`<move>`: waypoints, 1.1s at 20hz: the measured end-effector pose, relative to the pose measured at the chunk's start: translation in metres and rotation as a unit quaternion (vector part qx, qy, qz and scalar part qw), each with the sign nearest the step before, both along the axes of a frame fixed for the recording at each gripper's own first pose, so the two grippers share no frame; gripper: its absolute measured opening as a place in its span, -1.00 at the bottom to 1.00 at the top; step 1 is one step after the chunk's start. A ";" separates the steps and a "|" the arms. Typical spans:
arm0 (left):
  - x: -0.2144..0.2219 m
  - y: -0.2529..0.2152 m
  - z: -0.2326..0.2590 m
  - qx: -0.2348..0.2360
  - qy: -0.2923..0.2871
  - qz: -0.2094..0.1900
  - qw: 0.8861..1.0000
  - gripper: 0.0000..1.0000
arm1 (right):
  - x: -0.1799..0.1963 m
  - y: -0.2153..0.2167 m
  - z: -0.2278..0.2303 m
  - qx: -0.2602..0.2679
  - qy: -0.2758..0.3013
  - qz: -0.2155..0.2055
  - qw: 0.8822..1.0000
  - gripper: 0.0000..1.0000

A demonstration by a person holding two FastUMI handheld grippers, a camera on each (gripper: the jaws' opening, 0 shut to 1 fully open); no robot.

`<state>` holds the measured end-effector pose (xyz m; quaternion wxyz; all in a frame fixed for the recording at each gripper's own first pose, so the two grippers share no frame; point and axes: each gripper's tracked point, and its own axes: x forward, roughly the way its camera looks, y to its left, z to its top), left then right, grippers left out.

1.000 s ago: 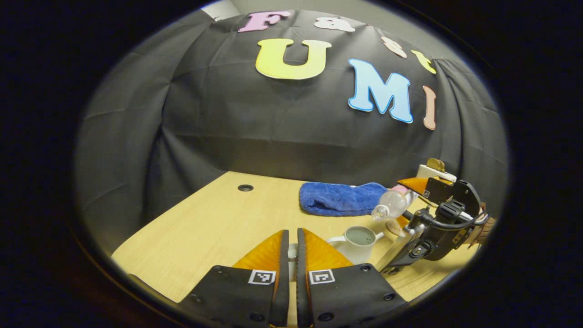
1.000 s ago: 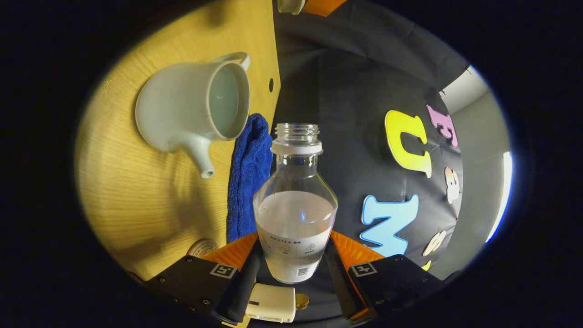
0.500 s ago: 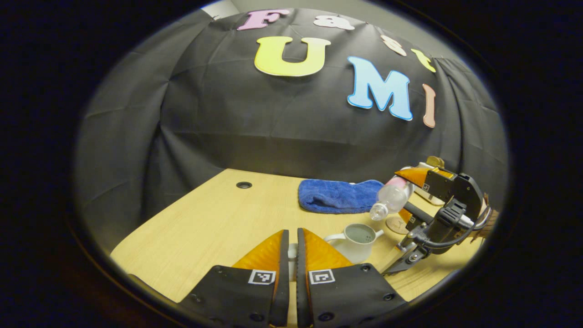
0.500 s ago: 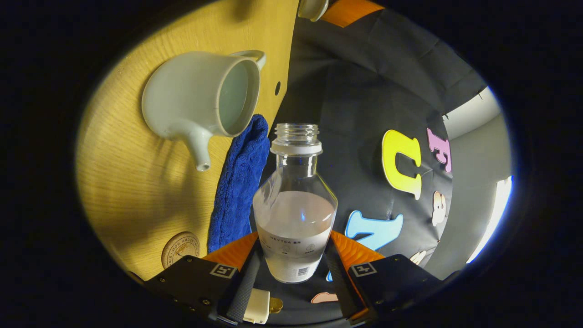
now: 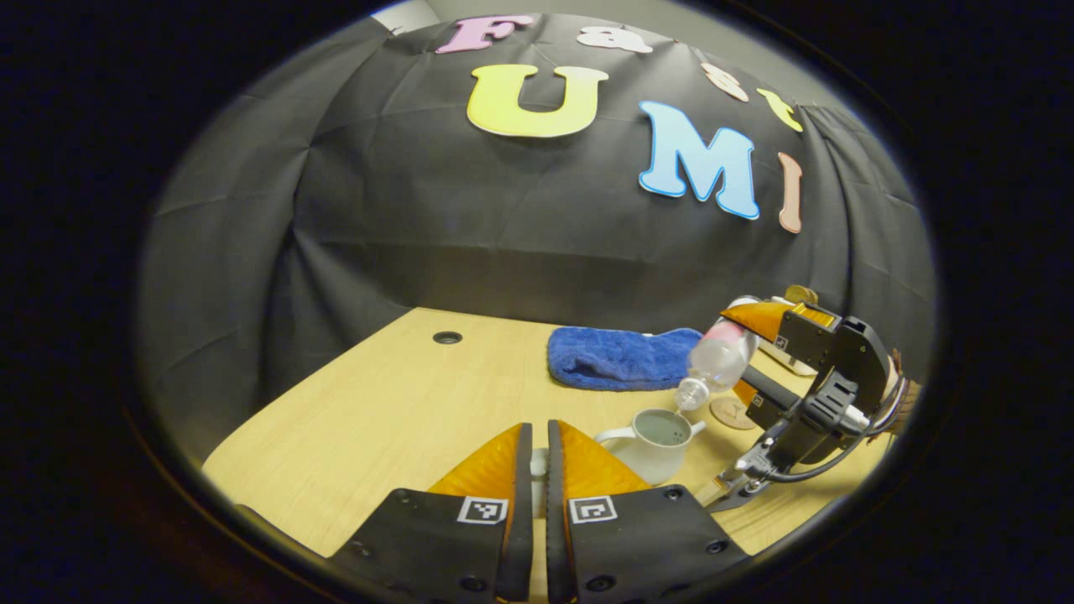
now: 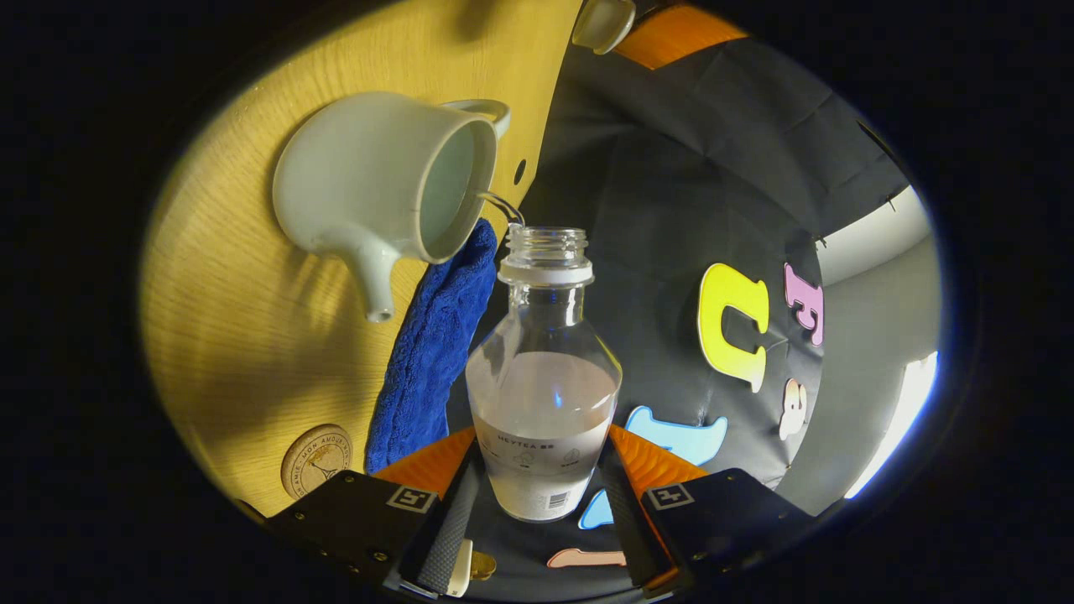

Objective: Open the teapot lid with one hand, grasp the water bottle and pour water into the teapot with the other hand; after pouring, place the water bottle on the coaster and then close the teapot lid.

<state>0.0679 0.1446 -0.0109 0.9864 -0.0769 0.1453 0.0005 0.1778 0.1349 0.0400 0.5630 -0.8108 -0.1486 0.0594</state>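
Note:
The white teapot (image 5: 650, 436) stands open on the wooden table (image 5: 394, 411), partly filled. My left gripper (image 5: 538, 445) is shut on the white teapot lid (image 5: 537, 476), held up and to the left of the pot; that lid (image 6: 602, 21) shows at the top edge of the right gripper view. My right gripper (image 6: 544, 445) is shut on the clear water bottle (image 6: 544, 377), tipped so its mouth is over the teapot (image 6: 382, 180). A thin stream of water (image 6: 497, 204) runs from the mouth into the pot. In the left gripper view, the bottle (image 5: 713, 361) slants down over the pot.
A round wooden coaster (image 5: 732, 411) lies just right of the teapot, beside a folded blue towel (image 5: 617, 359) behind it. A white box (image 5: 793, 352) sits at the back right. A cable hole (image 5: 446, 337) marks the table's far left part.
My right gripper has tipped the bottle further and brought its mouth over the teapot's opening; water now flows. My left gripper has kept still with the lid.

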 end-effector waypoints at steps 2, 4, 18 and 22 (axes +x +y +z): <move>0.001 -0.002 -0.001 0.000 0.001 -0.002 1.000 -0.74 | 0.000 0.001 0.002 -0.007 -0.004 0.002 1.000 0.51; 0.000 -0.002 0.000 -0.001 0.001 -0.003 1.000 -0.74 | 0.002 0.002 0.002 -0.011 -0.004 0.002 1.000 0.51; 0.001 -0.001 -0.007 -0.004 0.007 -0.004 1.000 -0.75 | -0.003 0.011 0.008 -0.071 -0.034 0.027 0.997 0.51; 0.000 -0.001 -0.007 -0.004 0.009 -0.006 1.000 -0.74 | -0.001 0.016 0.009 -0.090 -0.036 0.033 0.995 0.50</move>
